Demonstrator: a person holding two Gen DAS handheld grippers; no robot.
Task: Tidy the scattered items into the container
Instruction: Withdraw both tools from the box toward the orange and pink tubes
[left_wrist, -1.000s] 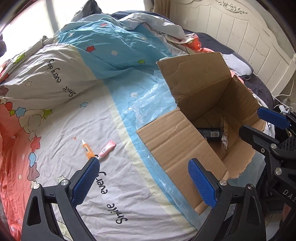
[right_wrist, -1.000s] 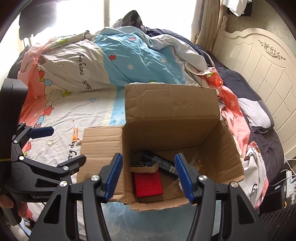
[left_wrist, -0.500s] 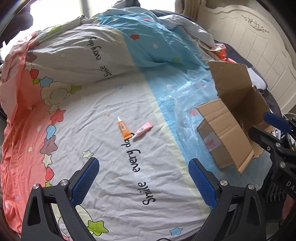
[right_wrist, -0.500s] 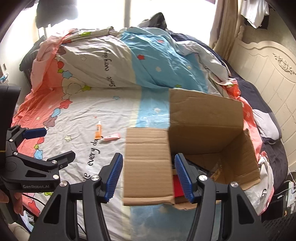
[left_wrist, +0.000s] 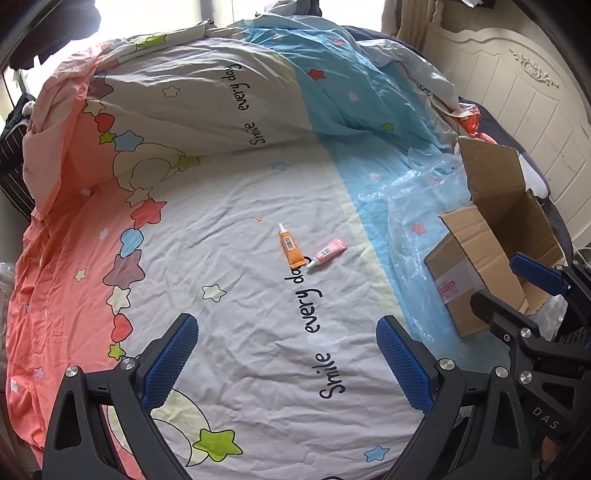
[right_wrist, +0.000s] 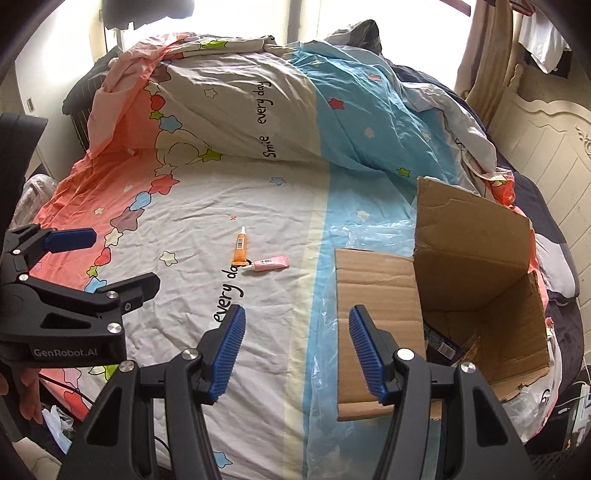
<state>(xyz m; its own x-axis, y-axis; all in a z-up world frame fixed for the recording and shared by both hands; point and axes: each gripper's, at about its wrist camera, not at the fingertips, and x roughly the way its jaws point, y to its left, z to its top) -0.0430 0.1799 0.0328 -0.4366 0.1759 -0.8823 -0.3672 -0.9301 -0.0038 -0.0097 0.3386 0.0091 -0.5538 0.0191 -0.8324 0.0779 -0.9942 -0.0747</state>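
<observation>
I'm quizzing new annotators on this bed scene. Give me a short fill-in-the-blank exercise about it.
1. The orange tube and the pink tube lie on the ____.
2. The cardboard box stands ____, flaps up.
3. Both the left gripper and the right gripper hold ____.
4. Clear ____ sheeting lies beside the box.

Answers: bedsheet; open; nothing; plastic

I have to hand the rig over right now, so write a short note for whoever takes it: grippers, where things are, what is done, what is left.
Left gripper: open, empty, above the bedsheet.
Right gripper: open, empty, by the box flap.
Orange tube and pink tube lie on the sheet, tips almost touching, left of the cardboard box.
Done: a few dark items are already in the box, partly hidden.
Left: pick up both tubes and drop them in the box.
</observation>
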